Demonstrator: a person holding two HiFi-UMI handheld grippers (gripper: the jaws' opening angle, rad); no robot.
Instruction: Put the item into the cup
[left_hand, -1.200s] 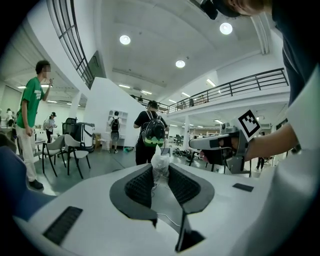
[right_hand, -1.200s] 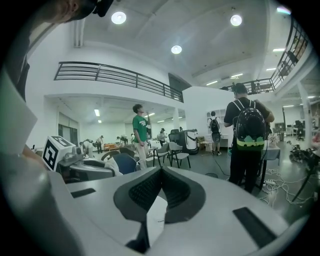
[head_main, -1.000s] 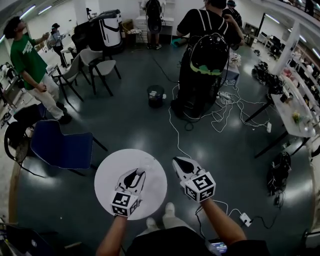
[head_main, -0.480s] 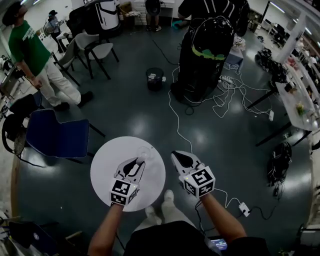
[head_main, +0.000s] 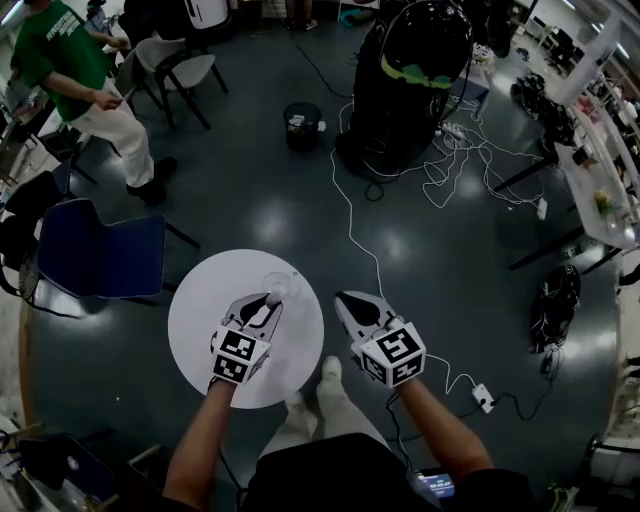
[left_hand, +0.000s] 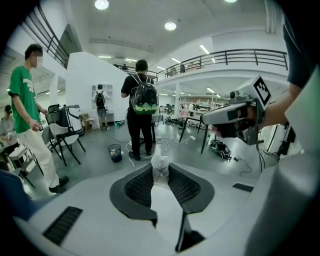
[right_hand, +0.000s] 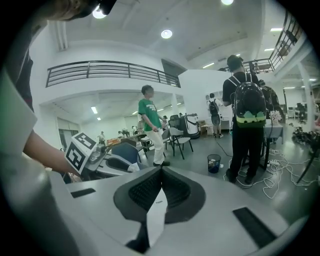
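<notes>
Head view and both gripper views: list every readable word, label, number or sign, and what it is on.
None can be read.
Green T-shirt on the standing person: pale chest print, too blurred.
Black-and-white marker cubes: square patterns only, no letters.
White strip below the jaws in the right gripper view: tiny dark print, too small.

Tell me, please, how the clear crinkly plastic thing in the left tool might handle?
The clear crinkly plastic thing looks creased and thin, so probably light and floppy. Pinched between the left tool's pads, it likely crushes easily and may slip.
</notes>
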